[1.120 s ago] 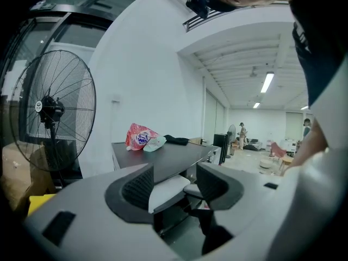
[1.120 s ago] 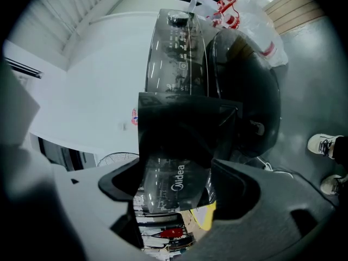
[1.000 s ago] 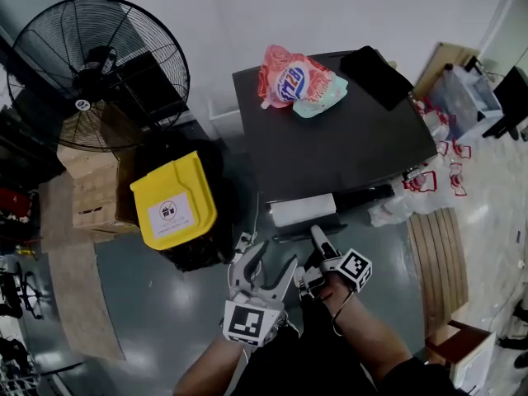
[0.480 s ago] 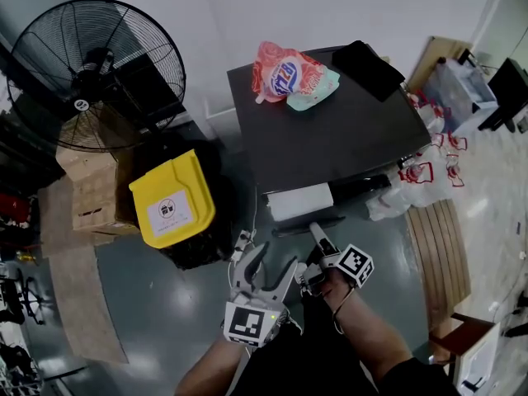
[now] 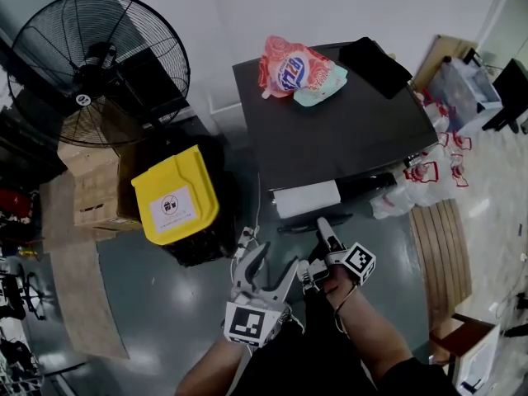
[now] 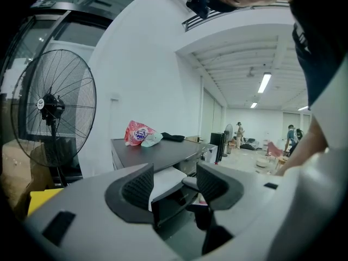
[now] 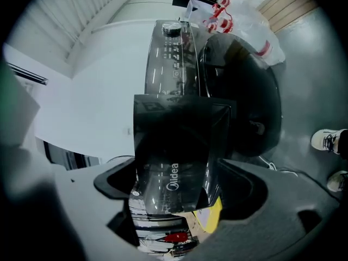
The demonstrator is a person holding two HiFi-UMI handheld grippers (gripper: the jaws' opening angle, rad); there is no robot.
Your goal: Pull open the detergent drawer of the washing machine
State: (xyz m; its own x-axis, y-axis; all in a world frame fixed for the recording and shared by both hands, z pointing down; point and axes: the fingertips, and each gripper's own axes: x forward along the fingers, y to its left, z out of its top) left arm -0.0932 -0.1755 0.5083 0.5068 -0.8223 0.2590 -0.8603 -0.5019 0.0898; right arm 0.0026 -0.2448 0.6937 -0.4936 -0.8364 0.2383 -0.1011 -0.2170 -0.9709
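Observation:
The washing machine (image 5: 330, 130) has a dark top, and its detergent drawer (image 5: 307, 198) stands pulled out toward me, white inside with a dark front. My right gripper (image 5: 315, 246) is at that front. In the right gripper view the dark drawer front (image 7: 174, 145), marked Midea, lies between the jaws of the right gripper (image 7: 179, 184). The jaws are opening, and a gap shows at the right pad. My left gripper (image 5: 266, 254) hangs open just left of it, holding nothing. The drawer (image 6: 163, 181) shows beyond the left gripper (image 6: 174, 181).
A pink detergent bag (image 5: 293, 71) and a black item (image 5: 375, 66) lie on the machine's top. A large floor fan (image 5: 95, 73), a yellow-lidded bin (image 5: 175, 196) and cardboard boxes (image 5: 91, 196) stand to the left. Plastic bags (image 5: 412, 188) and wooden boards (image 5: 437, 246) are at the right.
Both grippers and the drawer stay about where they were. Only the head view has shifted a little.

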